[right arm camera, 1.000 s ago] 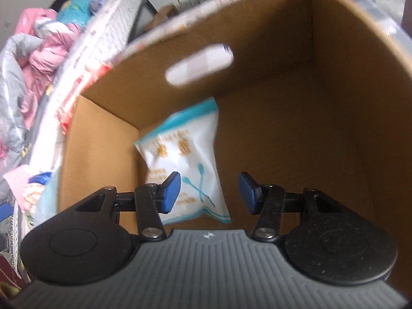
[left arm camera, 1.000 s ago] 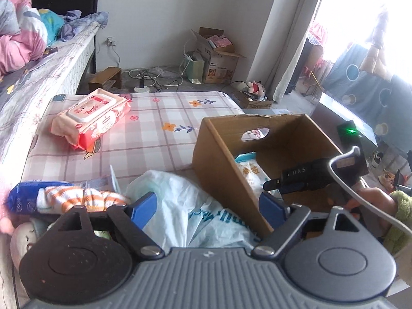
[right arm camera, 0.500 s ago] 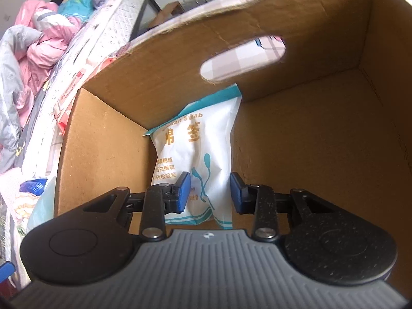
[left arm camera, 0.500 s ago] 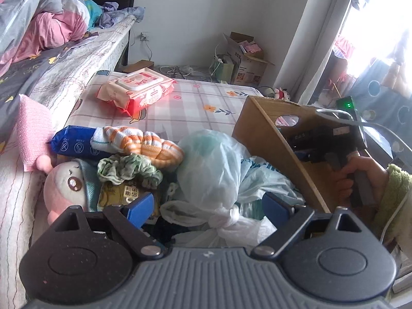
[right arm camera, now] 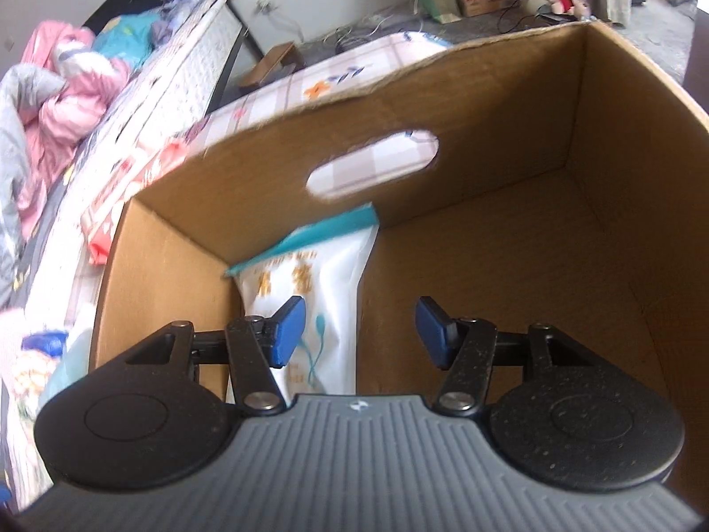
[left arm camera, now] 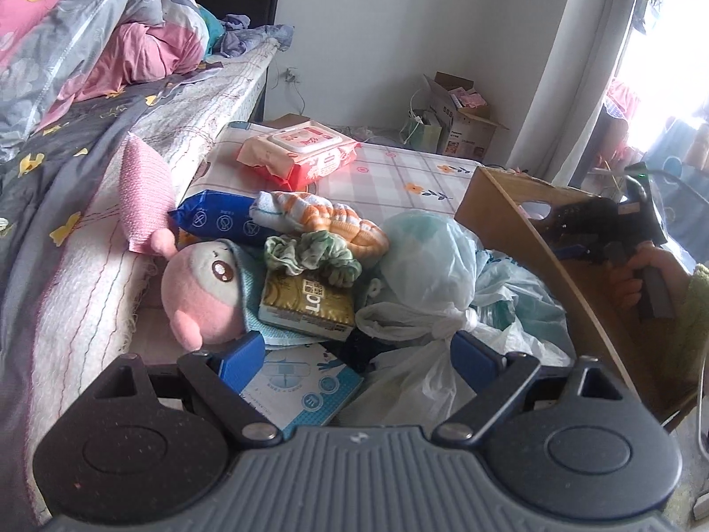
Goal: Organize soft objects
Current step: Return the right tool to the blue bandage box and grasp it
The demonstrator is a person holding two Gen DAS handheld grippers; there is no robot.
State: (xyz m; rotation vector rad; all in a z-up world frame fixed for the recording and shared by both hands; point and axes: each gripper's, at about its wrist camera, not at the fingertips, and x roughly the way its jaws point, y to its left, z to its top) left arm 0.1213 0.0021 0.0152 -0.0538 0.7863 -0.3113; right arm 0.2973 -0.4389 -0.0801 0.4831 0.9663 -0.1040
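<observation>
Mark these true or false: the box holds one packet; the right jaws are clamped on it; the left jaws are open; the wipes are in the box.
1. The box holds one packet. True.
2. The right gripper is clamped on it. False: its jaws have just been opening and stand clear of it.
3. The left gripper is open. True.
4. The wipes are in the box. False: they lie on the checked cloth outside.

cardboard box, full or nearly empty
Nearly empty. The cardboard box holds only one white and teal packet leaning in its corner; the rest of the floor is bare.
</observation>
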